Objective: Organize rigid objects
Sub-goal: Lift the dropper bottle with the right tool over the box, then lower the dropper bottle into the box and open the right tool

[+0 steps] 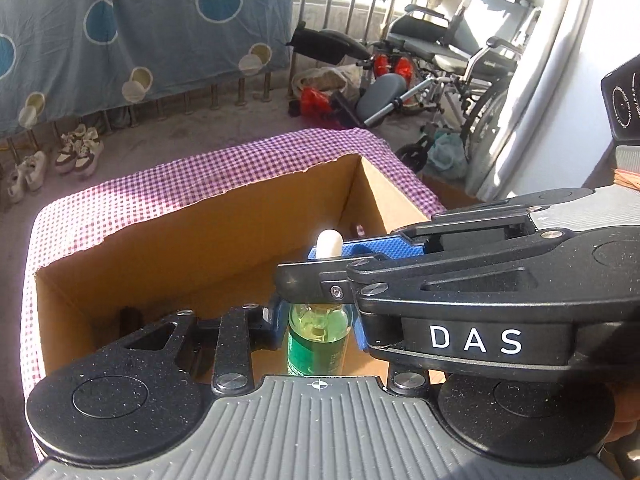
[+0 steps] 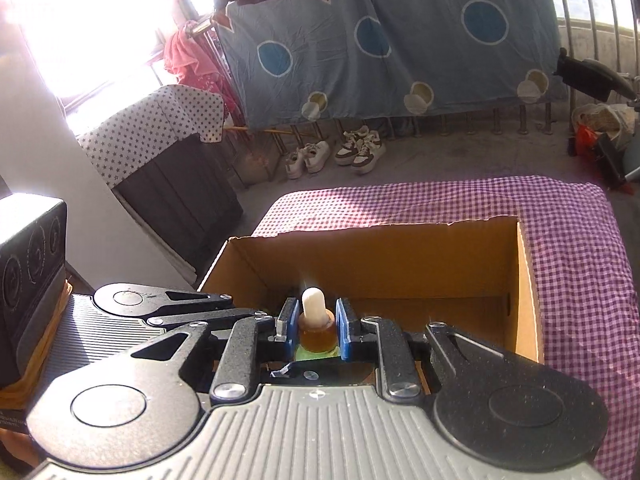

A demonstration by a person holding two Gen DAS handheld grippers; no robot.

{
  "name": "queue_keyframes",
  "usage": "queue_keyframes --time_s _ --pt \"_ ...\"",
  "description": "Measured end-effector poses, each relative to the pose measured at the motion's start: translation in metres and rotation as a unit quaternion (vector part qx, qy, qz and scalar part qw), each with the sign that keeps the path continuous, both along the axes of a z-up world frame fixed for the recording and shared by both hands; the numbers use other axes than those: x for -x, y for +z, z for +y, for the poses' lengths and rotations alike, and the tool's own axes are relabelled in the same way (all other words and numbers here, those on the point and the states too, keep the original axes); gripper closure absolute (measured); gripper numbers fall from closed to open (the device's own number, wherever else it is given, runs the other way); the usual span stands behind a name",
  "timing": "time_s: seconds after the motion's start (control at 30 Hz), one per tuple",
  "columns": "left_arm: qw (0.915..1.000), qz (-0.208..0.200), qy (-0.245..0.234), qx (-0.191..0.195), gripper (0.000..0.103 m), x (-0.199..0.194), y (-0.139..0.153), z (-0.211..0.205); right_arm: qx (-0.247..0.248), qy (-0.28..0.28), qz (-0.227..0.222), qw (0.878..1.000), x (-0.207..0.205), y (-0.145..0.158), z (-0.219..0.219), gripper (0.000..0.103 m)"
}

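Observation:
A small green glass dropper bottle [image 1: 318, 338] with a white rubber bulb [image 1: 329, 243] stands upright over the open cardboard box [image 1: 192, 236]. My left gripper [image 1: 318, 332] has its blue pads on both sides of the bottle's body. My right gripper [image 2: 318, 330] comes in from the right in the left wrist view and its blue pads [image 2: 343, 332] close on the bottle's neck [image 2: 317, 334] below the bulb [image 2: 313, 305]. Both grippers hold the same bottle above the box [image 2: 400, 264].
The box sits on a table with a purple checked cloth [image 2: 560, 248]. A dark item [image 1: 130, 316] lies in the box's left part. A black case [image 2: 28, 264] stands at the left. Shoes [image 2: 360, 148], a hanging blue sheet [image 2: 400, 40] and a wheelchair [image 1: 452, 60] are beyond.

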State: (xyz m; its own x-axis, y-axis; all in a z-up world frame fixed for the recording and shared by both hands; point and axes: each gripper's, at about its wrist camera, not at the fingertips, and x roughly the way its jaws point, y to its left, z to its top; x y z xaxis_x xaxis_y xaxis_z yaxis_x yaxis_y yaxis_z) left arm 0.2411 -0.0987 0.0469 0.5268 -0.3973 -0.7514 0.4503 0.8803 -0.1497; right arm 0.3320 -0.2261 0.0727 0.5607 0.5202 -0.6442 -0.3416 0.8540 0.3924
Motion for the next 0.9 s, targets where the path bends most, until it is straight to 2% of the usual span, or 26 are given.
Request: queue_keyframes --time_s 0.2,0.53,0.6,0.73,0.77,0.87,0.9 --pt "0.9984 0.043 0.035 -0.010 0.071 -0.050 -0.024 0.007 -0.006 0.006 0.028 1.000 -0.054 -0.030 0.002 0.081" --pt "0.9953 0.062 0.065 -0.035 0.067 -0.066 -0.034 0.016 0.049 0.014 0.022 0.998 -0.088 -0.055 0.029 0.081" --pt "0.9951 0.067 0.063 -0.037 0.064 -0.066 -0.034 0.016 0.053 0.024 0.018 0.998 -0.087 -0.054 0.033 0.081" --pt "0.9959 0.059 0.058 -0.035 0.049 -0.060 -0.026 0.017 0.068 0.030 0.003 0.997 -0.082 -0.044 0.042 0.078" --pt "0.9961 0.057 0.059 -0.035 0.042 -0.058 -0.024 0.017 0.072 0.028 -0.002 0.997 -0.079 -0.040 0.043 0.074" --pt "0.9963 0.048 0.061 -0.037 0.033 -0.051 -0.013 0.017 0.071 0.022 -0.023 0.997 -0.069 -0.024 0.041 0.053" --pt "0.9964 0.044 0.063 -0.036 0.031 -0.047 -0.008 0.019 0.066 0.020 -0.032 0.997 -0.062 -0.016 0.037 0.053"
